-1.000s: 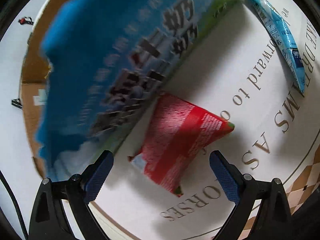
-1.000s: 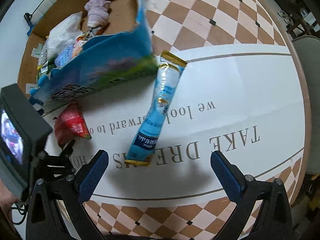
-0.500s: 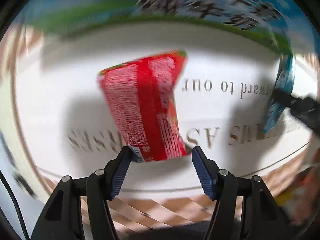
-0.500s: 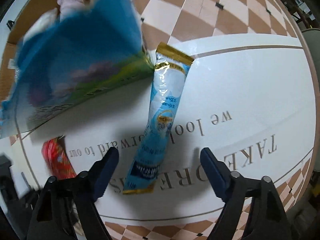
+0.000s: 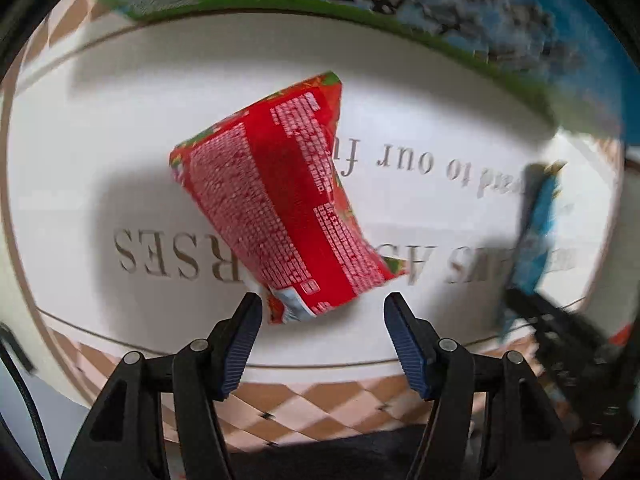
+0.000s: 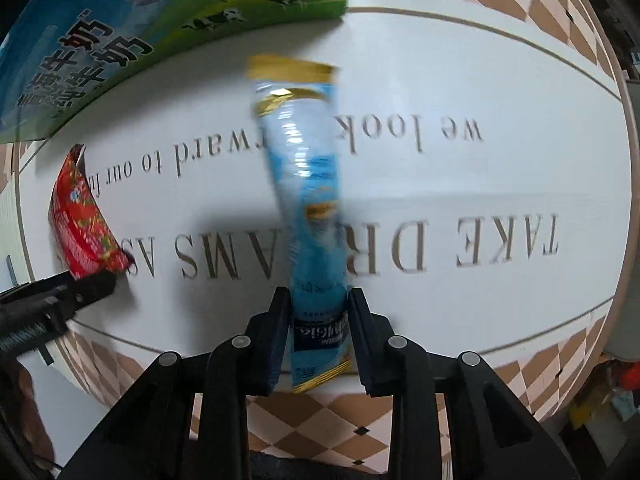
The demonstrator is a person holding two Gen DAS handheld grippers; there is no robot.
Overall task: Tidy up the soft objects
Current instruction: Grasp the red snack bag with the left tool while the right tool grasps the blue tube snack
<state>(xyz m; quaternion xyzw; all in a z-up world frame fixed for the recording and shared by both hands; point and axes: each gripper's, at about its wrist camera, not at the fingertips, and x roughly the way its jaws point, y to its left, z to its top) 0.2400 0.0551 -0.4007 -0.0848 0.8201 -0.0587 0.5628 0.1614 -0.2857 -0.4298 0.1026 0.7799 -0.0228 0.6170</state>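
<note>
Between the fingers of the right gripper (image 6: pixel 318 312) sits the near end of a long blue sachet (image 6: pixel 306 184) with gold ends. Both fingers press on its sides, so this gripper is closed on the sachet. The sachet's long axis runs straight ahead of the gripper, in line with the fingers, and its far gold end points toward a large blue and green milk carton (image 6: pixel 152 28) that stands farther off, ahead and to the left.

Just ahead of the left gripper (image 5: pixel 322 312) lies a red snack packet (image 5: pixel 276 200) on the white desk (image 5: pixel 100 140). This gripper is open, its two blue-padded fingers spread to either side of the packet's near end, neither one clearly touching it. The packet's long axis runs away from the gripper, tilted slightly, so that the near corner sits closer to the left finger. The same carton rises beyond the packet.

Judging by this, the left gripper is the nearer one to the red packet and would need to move forward a little before closing. The packet looks soft and may crumple in the grip.
</note>
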